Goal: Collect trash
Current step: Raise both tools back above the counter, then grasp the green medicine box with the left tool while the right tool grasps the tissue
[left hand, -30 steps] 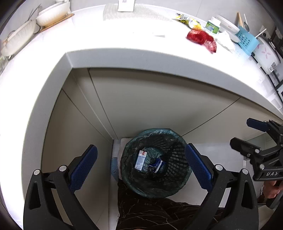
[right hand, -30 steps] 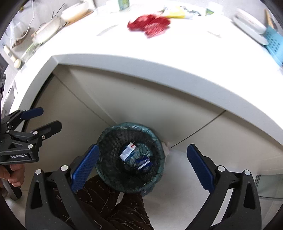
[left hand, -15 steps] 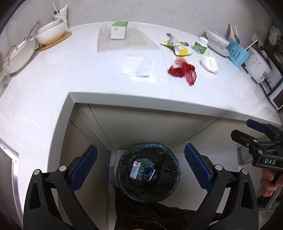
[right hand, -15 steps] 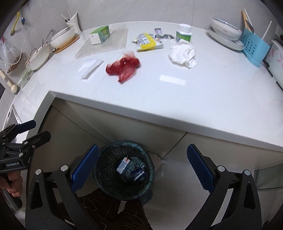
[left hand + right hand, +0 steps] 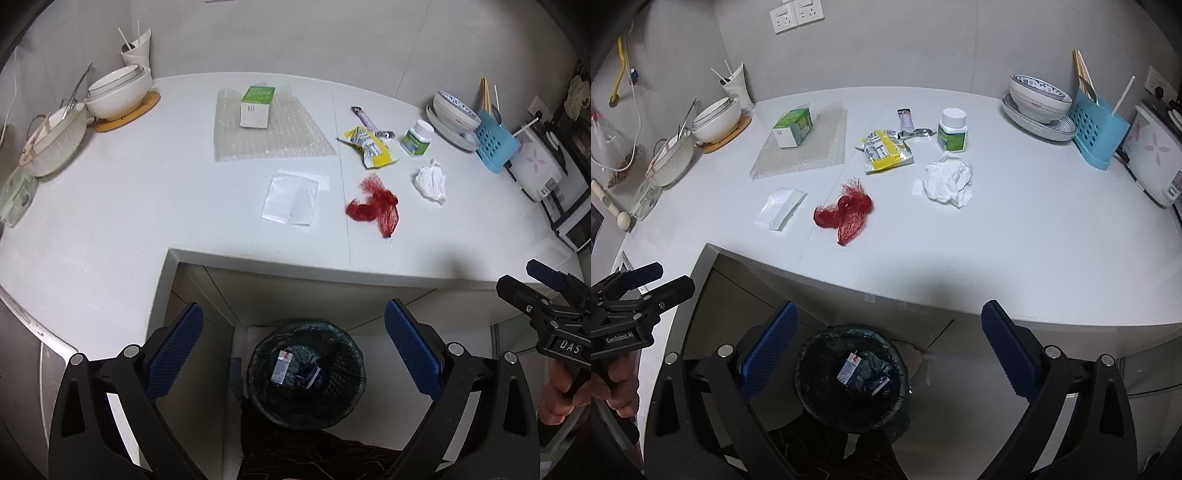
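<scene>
White counter (image 5: 110,206) strewn with trash, a lined bin (image 5: 306,373) on the floor below its edge.

Bubble wrap (image 5: 266,129) carries a green box (image 5: 256,105); nearer lie a clear bag (image 5: 291,197), red netting (image 5: 376,208), crumpled tissue (image 5: 430,179) and a yellow wrapper (image 5: 369,146). The left gripper (image 5: 293,354) and right gripper (image 5: 890,354) hang empty above the bin, jaws spread wide.

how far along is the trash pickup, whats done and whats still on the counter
Done: a few small packets lie in the lined bin. In hand: nothing; left gripper and right gripper are both open and empty. Left on the counter: red mesh net, crumpled tissue, yellow wrapper, clear plastic bag, purple sachet.
</scene>
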Demonstrator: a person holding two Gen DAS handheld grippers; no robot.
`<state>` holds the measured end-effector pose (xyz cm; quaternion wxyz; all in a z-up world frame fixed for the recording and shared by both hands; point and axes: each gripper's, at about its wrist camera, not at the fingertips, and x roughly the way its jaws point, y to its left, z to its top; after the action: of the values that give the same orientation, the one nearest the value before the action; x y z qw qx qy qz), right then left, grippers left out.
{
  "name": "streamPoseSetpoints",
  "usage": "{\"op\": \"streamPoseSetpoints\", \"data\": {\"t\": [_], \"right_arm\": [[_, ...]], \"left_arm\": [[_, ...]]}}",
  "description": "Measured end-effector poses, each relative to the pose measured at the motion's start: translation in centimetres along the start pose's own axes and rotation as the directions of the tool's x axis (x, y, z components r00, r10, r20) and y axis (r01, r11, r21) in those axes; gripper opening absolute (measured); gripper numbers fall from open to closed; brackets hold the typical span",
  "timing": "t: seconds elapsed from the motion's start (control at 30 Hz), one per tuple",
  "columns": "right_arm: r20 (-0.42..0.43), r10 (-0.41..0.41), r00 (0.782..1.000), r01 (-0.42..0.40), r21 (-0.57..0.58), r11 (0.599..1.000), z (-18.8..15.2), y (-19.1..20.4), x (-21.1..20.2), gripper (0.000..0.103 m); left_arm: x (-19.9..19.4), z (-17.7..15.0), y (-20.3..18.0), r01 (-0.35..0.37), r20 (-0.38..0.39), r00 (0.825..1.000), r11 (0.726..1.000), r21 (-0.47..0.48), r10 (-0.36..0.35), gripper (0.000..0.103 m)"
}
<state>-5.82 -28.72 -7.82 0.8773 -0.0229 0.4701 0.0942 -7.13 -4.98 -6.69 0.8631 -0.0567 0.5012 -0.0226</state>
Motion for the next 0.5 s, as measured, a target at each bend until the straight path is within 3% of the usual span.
{"op": "streamPoseSetpoints", "data": {"t": [0.5], "right_arm": [[0.063, -0.014, 0.998, 0.012, 0.021, 1.0, 5.2, -0.6, -2.0, 0.095]], "left_arm": [[-1.8, 5.4, 0.1, -0.007, 0.033, 0.999, 1.0, 0.014, 0.007, 0.096]]}}
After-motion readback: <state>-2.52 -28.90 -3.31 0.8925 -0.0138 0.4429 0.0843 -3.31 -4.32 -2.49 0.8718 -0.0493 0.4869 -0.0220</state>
